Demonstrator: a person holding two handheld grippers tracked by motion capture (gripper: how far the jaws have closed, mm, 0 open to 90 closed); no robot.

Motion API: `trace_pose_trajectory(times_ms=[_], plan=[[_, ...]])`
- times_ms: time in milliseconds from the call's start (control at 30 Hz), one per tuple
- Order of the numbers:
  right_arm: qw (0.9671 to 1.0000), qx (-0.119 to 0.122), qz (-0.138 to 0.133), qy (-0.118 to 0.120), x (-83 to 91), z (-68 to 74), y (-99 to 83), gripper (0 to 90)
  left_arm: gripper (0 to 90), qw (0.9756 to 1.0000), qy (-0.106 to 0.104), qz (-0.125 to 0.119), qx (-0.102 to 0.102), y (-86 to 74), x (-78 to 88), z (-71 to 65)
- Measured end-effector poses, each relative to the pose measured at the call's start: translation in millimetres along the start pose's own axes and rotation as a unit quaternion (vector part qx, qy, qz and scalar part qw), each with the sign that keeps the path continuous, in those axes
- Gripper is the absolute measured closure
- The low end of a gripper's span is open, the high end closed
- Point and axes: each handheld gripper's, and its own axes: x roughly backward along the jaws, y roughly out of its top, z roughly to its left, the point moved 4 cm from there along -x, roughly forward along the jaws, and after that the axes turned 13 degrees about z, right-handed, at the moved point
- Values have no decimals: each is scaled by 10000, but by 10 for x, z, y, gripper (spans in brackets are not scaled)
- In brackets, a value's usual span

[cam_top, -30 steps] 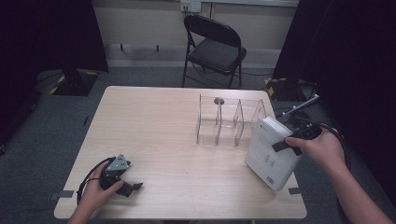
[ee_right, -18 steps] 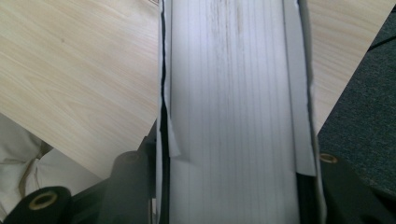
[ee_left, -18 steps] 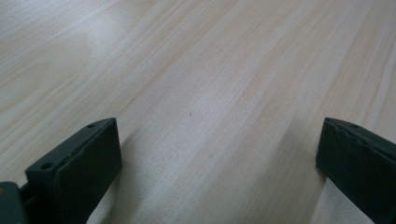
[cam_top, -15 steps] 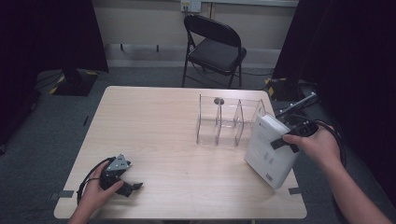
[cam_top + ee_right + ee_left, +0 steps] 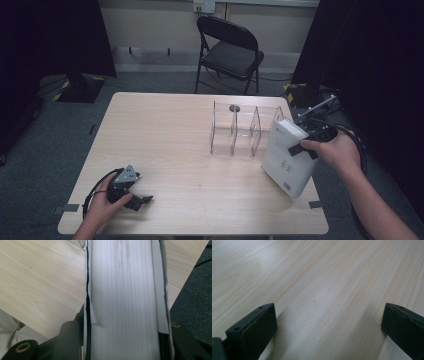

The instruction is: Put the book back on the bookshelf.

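Observation:
A thick white book [image 5: 286, 159] hangs tilted over the table's right edge, its lower corner near the tabletop, with my right gripper [image 5: 302, 148] shut on its upper right side. In the right gripper view the book's page edge [image 5: 125, 295] runs up between the two jaws of the right gripper [image 5: 124, 338], which press on both covers. My left gripper [image 5: 141, 201] rests on the wooden table [image 5: 165, 140] at the front left, held by a hand. In the left gripper view the left gripper [image 5: 327, 323] stands open, with bare wood [image 5: 324, 277] between its jaws.
A clear acrylic divider rack [image 5: 240, 131] with upright panels stands just left of the book, at the table's right middle. A black folding chair [image 5: 231, 50] stands beyond the far edge. Dark curtains hang on both sides.
The book and my right gripper have edged slightly up and toward the clear rack. The left hand and its gripper have not moved.

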Motion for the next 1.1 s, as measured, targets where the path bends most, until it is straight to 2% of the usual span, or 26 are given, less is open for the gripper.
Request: trace_pose_trajectory(times_ms=[267, 433, 567, 633, 700, 767, 800, 1100], plan=[[10000, -32, -56, 17, 25, -19, 36, 525, 0, 10000, 1, 0, 0, 0, 0, 0], [9999, -100, 6, 71, 31, -21, 47, 525, 0, 10000, 1, 0, -1, 0, 0, 0], [9999, -129, -23, 38, 25, -47, 63, 525, 0, 10000, 1, 0, -1, 0, 0, 0], [9997, -243, -6, 40, 30, -47, 76, 525, 0, 10000, 0, -1, 0, 0, 0, 0], [9998, -190, -18, 26, 29, -53, 80, 525, 0, 10000, 0, -1, 1, 0, 0, 0], [9995, -309, -11, 49, 44, -56, 103, 525, 0, 10000, 0, 3, 1, 0, 0, 0], [9997, -223, -58, 56, 41, -72, 110, 525, 0, 10000, 0, 0, 0, 0, 0, 0], [9994, -356, -55, 4, 45, -63, 174, 525, 0, 10000, 0, 0, -1, 0, 0, 0]])
